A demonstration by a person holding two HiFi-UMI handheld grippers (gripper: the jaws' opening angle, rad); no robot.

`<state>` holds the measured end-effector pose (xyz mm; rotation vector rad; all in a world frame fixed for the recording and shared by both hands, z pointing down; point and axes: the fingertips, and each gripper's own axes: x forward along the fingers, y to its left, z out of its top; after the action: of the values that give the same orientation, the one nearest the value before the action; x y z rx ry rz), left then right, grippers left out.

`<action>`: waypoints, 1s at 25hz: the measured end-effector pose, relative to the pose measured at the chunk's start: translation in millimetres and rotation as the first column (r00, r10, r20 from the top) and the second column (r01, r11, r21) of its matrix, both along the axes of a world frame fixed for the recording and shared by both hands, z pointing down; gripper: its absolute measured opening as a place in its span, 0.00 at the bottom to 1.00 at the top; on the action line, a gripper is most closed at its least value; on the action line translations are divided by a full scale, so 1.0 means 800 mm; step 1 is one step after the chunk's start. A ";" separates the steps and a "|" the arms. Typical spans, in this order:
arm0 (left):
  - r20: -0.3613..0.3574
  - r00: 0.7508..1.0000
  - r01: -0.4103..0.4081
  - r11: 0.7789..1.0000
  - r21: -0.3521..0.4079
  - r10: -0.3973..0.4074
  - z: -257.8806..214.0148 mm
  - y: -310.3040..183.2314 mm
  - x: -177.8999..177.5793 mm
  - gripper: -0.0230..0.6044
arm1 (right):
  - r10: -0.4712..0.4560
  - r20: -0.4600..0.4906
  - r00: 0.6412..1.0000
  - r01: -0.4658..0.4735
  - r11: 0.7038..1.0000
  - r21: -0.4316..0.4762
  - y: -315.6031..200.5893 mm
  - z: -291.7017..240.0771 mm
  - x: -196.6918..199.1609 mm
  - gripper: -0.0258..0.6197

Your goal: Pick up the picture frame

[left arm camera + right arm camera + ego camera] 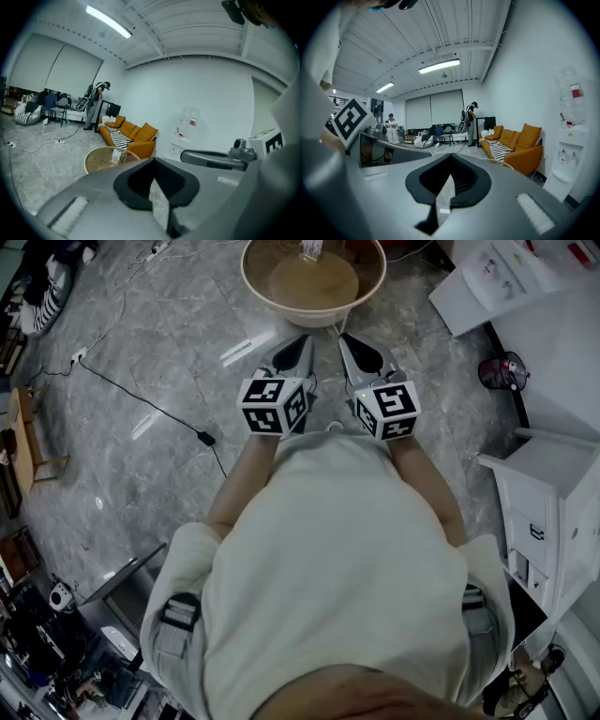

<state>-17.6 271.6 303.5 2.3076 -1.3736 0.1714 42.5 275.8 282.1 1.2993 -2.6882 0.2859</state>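
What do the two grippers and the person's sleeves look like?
The left gripper and the right gripper match: grey shells that taper to pointed tips, lined inside with black padding. Each carries a white cube printed with black square markers, the left cube and the right cube. The person wears a pale top with short sleeves.

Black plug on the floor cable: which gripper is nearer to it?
Left. The left gripper is right of the black plug in the head view; the right gripper is farther right still.
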 end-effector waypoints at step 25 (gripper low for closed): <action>-0.009 1.000 0.014 0.997 -0.072 -0.015 0.038 -0.014 0.029 0.04 | 0.013 0.030 0.999 -0.011 0.999 -0.053 -0.013 0.025 0.037 0.04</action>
<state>5.8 260.6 333.8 2.2361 -1.3566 0.2023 72.0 265.1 302.5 1.3070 -2.6790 0.3781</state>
